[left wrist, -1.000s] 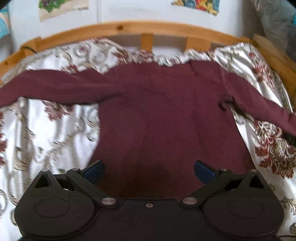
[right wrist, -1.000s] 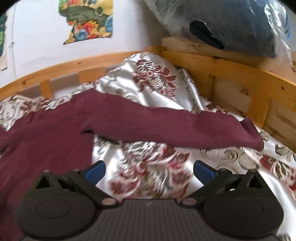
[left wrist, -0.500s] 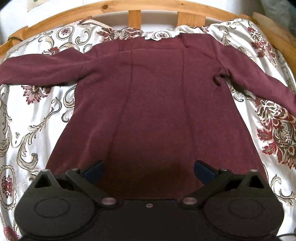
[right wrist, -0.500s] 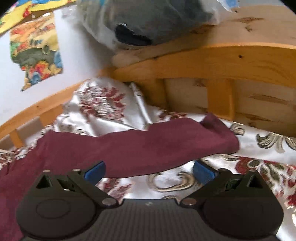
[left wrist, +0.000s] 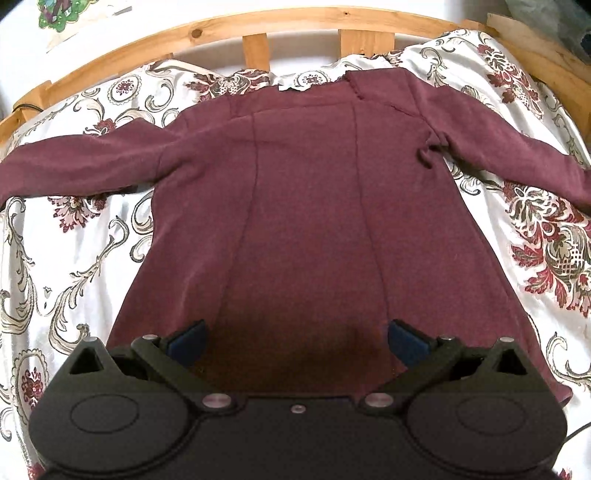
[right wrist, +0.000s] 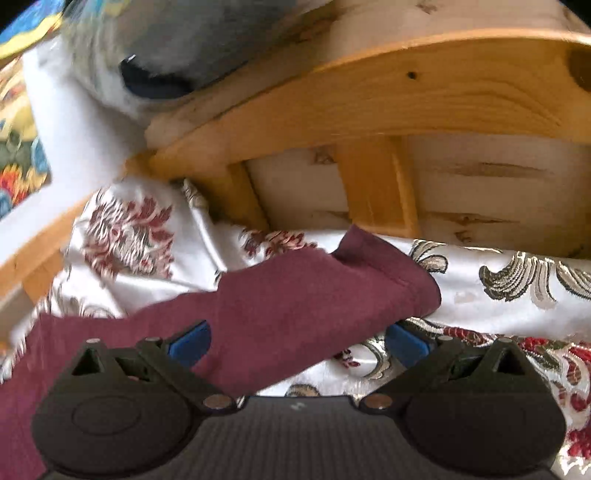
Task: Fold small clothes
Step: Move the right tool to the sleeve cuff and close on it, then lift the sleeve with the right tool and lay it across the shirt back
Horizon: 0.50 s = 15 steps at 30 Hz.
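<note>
A maroon long-sleeved top (left wrist: 306,206) lies flat on a floral white bedspread (left wrist: 70,251), sleeves stretched out to both sides. My left gripper (left wrist: 297,338) hovers open over the hem, its blue pads wide apart with nothing between them. In the right wrist view the right sleeve (right wrist: 295,306) runs across the bedspread (right wrist: 517,295), its cuff (right wrist: 399,273) close to the wooden bed rail. My right gripper (right wrist: 297,341) is open and straddles the sleeve just short of the cuff, the blue pads on either side of the cloth.
A slatted wooden bed frame (left wrist: 258,29) curves around the far side and the right (right wrist: 406,110). A grey bundle in clear plastic (right wrist: 177,48) sits on top of the frame. Posters (left wrist: 59,11) hang on the white wall behind.
The left gripper rose and pulled back, so the whole top shows. The right gripper swung right and closed in on the sleeve cuff, which now lies between its open fingers.
</note>
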Tool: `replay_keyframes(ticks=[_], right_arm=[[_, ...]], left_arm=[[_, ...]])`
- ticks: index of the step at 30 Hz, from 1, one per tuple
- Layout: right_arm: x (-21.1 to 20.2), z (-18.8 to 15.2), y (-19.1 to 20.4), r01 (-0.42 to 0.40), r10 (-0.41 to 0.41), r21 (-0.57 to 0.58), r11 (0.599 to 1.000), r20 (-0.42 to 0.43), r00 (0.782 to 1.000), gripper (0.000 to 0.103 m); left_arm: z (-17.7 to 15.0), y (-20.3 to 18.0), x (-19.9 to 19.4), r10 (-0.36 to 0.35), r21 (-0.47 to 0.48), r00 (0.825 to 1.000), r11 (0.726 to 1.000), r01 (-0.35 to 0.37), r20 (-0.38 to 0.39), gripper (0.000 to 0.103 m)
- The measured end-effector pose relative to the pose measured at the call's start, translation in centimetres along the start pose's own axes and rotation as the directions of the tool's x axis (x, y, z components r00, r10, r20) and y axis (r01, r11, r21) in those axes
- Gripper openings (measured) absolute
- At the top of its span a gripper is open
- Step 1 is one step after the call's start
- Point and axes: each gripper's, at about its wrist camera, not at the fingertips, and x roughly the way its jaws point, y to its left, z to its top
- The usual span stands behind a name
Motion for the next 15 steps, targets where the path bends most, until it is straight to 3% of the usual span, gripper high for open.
replay_keyframes(ticks=[2, 10, 15], right_arm=[[0.1, 0.0, 0.0, 0.004, -0.005, 0.017, 1.000, 0.022, 1.000, 0.095], [0.0, -0.3, -0.3, 0.018, -0.021, 0.039, 0.999, 0.061, 0.998, 0.028], [-1.0, -0.1, -0.5, -0.009, 0.006, 0.027, 1.000, 0.108, 0.994, 0.014]], left_arm=[[-0.1, 0.1, 0.0, 0.006, 0.001, 1.000, 1.000, -0.006, -0.001, 0.102], [0.0, 0.4, -0.3, 0.029, 0.009, 1.000, 1.000, -0.030, 0.009, 0.102], [0.0, 0.5, -0.3, 0.037, 0.012, 0.999, 0.999, -0.037, 0.005, 0.102]])
